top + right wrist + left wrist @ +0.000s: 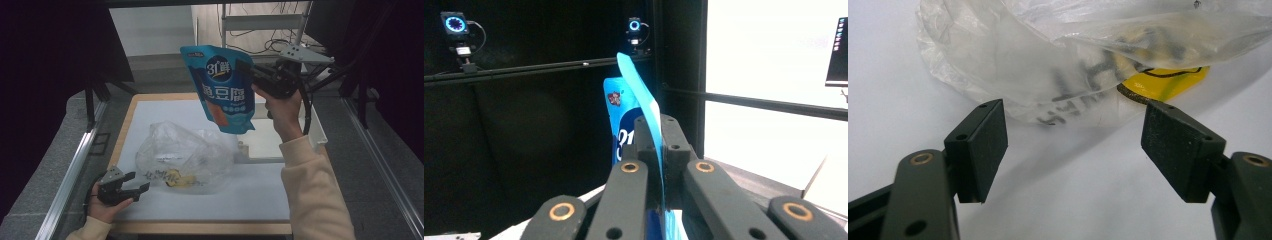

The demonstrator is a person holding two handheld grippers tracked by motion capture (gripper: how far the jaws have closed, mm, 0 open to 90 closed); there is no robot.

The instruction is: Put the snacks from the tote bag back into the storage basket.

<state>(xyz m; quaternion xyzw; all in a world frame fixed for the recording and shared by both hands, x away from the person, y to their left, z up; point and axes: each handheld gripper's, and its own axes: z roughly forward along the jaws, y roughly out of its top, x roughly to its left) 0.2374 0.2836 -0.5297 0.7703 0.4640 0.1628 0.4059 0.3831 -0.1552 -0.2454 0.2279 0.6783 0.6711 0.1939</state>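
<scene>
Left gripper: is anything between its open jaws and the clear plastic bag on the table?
Nothing visible. The left gripper faces the plastic bag across bare white table surface, apart from it, jaws spread wide.

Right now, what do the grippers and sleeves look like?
Both the left gripper and right gripper are black, with flat rectangular pads, brass-coloured pivot pins and a grey three-cornered plate on top. A black cable trails from the right one. Cream sleeves.
</scene>
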